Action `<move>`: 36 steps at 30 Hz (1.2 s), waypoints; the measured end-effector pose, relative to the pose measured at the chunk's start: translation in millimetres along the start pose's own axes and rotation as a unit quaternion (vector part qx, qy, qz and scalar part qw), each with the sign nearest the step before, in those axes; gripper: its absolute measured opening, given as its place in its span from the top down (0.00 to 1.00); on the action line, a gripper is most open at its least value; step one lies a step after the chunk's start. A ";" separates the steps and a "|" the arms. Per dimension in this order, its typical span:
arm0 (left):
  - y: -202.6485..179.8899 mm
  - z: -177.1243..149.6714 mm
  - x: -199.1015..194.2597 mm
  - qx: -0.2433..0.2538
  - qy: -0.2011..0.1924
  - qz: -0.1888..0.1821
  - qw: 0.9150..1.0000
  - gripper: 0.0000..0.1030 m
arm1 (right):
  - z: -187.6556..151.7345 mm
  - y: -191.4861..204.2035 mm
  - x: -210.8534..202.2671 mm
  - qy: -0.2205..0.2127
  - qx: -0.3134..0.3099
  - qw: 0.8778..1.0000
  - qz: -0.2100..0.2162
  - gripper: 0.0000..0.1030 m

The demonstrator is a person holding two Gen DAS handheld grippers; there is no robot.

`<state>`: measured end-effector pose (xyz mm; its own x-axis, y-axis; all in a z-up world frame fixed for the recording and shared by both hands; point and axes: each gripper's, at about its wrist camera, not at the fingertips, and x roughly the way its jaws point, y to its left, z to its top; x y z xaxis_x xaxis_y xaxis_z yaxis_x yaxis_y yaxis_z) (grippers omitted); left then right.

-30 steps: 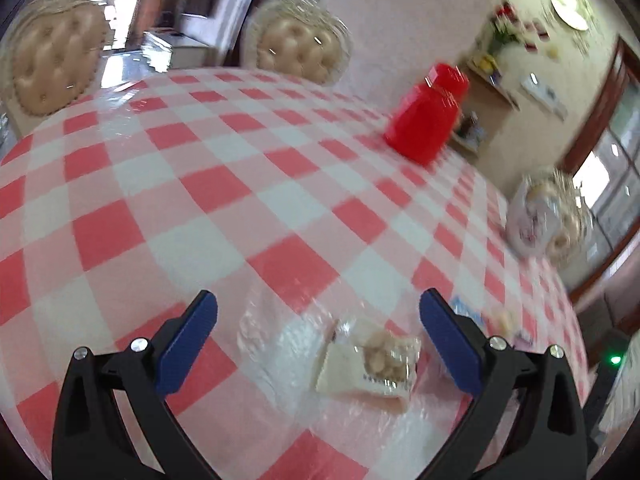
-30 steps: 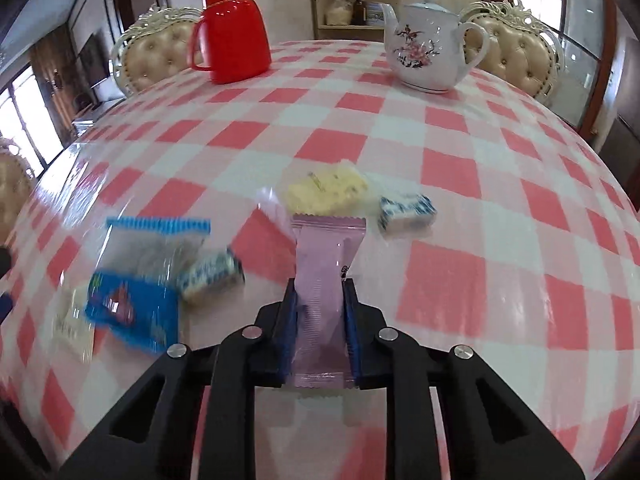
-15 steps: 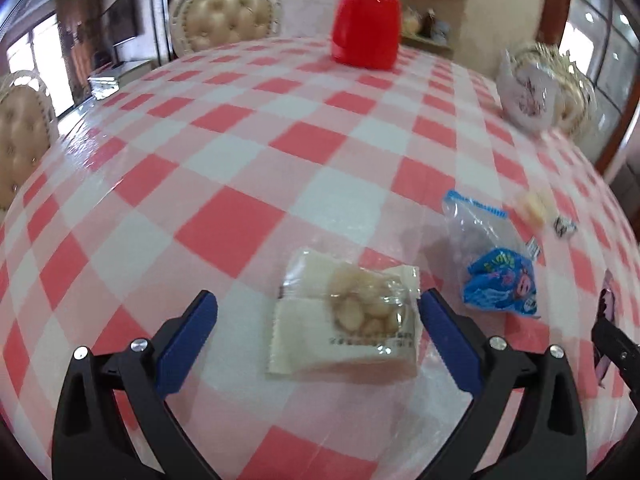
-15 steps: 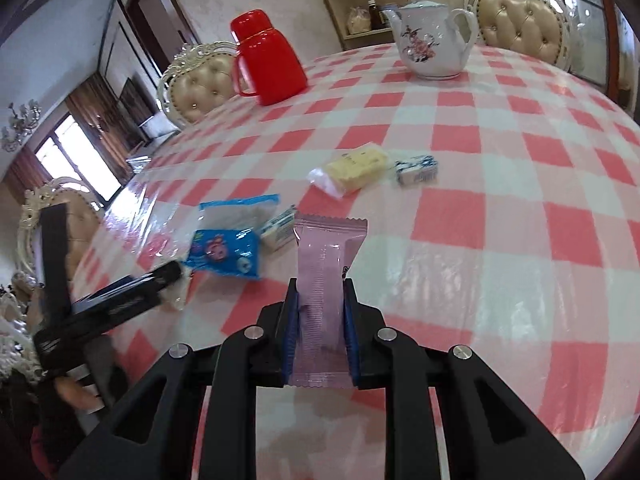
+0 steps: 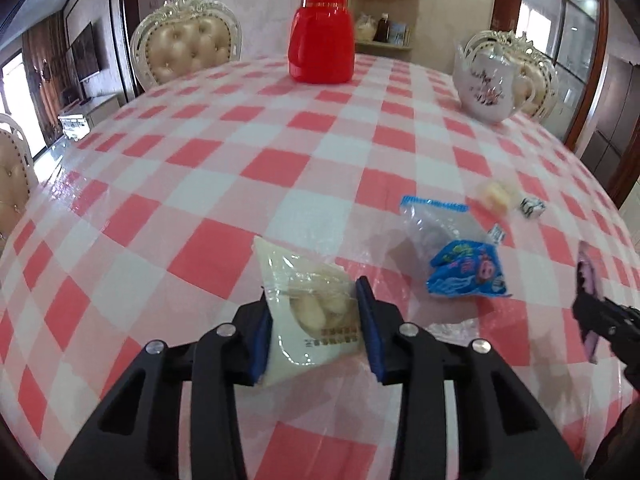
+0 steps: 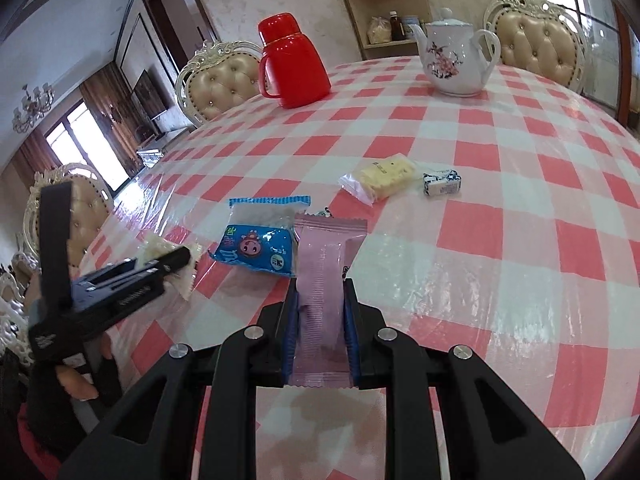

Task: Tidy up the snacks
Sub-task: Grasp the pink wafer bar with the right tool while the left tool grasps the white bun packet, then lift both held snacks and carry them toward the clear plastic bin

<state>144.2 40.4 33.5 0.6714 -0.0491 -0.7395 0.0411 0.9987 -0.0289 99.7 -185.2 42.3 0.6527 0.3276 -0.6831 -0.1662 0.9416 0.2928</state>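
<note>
My left gripper [image 5: 312, 292] has its jaws closing on a clear-and-white biscuit packet [image 5: 304, 276]; both blue pads press its sides and it crumples, tilted, just over the checked tablecloth [image 5: 224, 248]. My right gripper [image 6: 321, 288] is shut on a pink wrapped bar [image 6: 324, 248] that sticks up between its pads. In the right wrist view the left gripper [image 6: 176, 258] and its biscuit packet [image 6: 154, 249] sit at the left, held by a hand. A blue snack bag [image 5: 464, 268] [image 6: 256, 246] lies between the two grippers.
A yellow cracker packet [image 6: 384, 176] and a small blue-white candy [image 6: 442, 184] lie further out on the table. A red jug [image 5: 322, 40] and a flowered white teapot [image 5: 488, 84] stand at the far side. Padded chairs [image 5: 188, 52] ring the table.
The left gripper went from wide open around the biscuit packet to closed on it, and its view rolled level. The right gripper drifted across the table, still holding the pink bar.
</note>
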 end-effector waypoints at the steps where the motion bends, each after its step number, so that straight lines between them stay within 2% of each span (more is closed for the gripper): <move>1: -0.3 -0.2 -3.4 0.001 -0.004 -0.001 1.000 0.63 | -0.3 1.1 0.2 -0.001 -0.002 1.000 0.001 0.80; 5: 4.7 -1.3 -16.2 -0.008 -0.017 -0.016 1.000 0.65 | -3.1 1.0 -0.1 0.000 0.002 1.000 0.004 0.80; 6: 6.2 -1.8 -18.5 -0.010 -0.019 -0.018 1.000 0.68 | -4.7 1.1 -1.3 0.000 0.004 1.000 0.006 0.80; 7: 8.4 -3.0 -20.8 -0.012 -0.021 -0.022 0.999 0.76 | -6.3 1.2 -2.2 -0.001 0.007 1.000 0.007 0.80; 8: 10.2 -4.5 -22.5 -0.014 -0.022 -0.027 0.999 0.80 | -7.6 1.3 -3.4 -0.001 0.008 1.000 0.009 0.80; 14: 15.7 -23.6 -27.7 -0.019 -0.009 -0.046 0.999 0.80 | -21.4 10.1 -11.2 -0.002 0.002 1.000 0.020 0.80; 16: 17.4 -28.1 -26.8 -0.022 -0.011 -0.035 0.999 0.59 | -25.6 10.5 -13.7 -0.001 0.005 1.000 0.022 0.80; 17: 17.9 -28.3 -27.1 -0.021 -0.017 -0.024 0.999 0.30 | -27.0 9.9 -15.1 -0.002 0.007 1.000 0.021 0.80; 18: 19.8 -26.8 -29.5 -0.022 -0.034 -0.011 0.999 0.16 | -28.7 8.4 -16.4 -0.002 0.011 1.000 0.021 0.80; 20: 20.6 -22.6 -33.3 -0.018 -0.055 0.000 0.998 0.13 | -30.1 5.4 -17.5 -0.003 0.018 1.000 0.022 0.80; 21: 20.1 -19.1 -31.2 -0.015 -0.054 -0.008 0.998 0.08 | -30.7 3.7 -18.0 -0.003 0.022 1.000 0.021 0.80; 25: 19.1 -8.3 -4.5 -0.018 -0.013 -0.032 0.999 0.08 | -30.2 2.0 -17.3 -0.001 0.026 0.999 0.023 0.80; 26: 18.9 -7.8 -0.2 -0.019 -0.009 -0.035 0.999 0.15 | -30.3 2.7 -17.8 -0.001 0.026 0.999 0.024 0.80; 27: 20.0 -6.9 3.9 -0.024 -0.007 -0.039 0.999 0.42 | -30.2 3.6 -18.4 -0.002 0.024 0.999 0.025 0.80; 29: 21.8 -5.3 8.7 -0.030 0.007 -0.059 0.998 0.76 | -30.3 4.8 -19.3 -0.003 0.021 0.999 0.026 0.80; 32: 15.5 -9.9 7.6 -0.005 0.013 -0.055 0.998 0.79 | -30.2 6.5 -19.4 -0.002 0.018 0.999 0.028 0.80; 36: 13.7 -13.8 0.1 -0.004 0.002 -0.064 0.998 0.80 | -30.8 6.7 -19.3 -0.002 0.018 0.999 0.029 0.80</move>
<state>134.7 54.2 23.8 0.6586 -0.1755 -0.7317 0.1195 0.9845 -0.1285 63.2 -182.8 36.9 0.6462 0.3802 -0.6617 -0.1766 0.9180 0.3551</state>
